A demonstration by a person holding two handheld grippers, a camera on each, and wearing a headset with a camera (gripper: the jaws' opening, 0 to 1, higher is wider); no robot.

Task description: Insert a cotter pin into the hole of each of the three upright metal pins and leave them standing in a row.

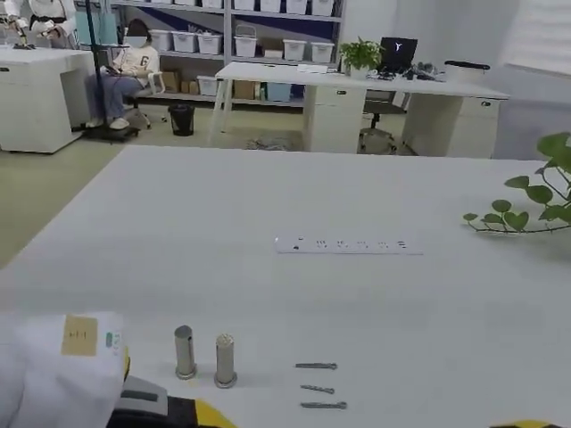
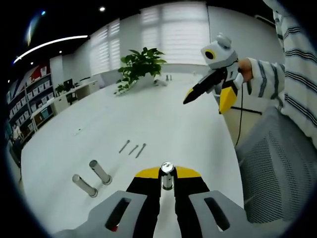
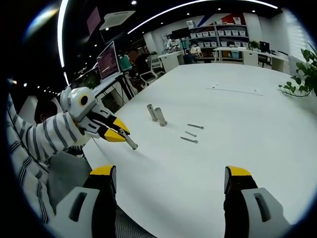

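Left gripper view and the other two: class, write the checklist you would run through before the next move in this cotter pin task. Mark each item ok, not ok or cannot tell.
1. Third metal pin gripped in the left tongs: ok.
2. Two standing metal pins upright on the table: ok.
3. Three cotter pins lying loose beside them: ok.
4. Right tongs open and empty: ok.
5. Pin holes turned toward the cotter pins: cannot tell, too small to see.
6. All three metal pins standing in a row: not ok, one is in the tongs.
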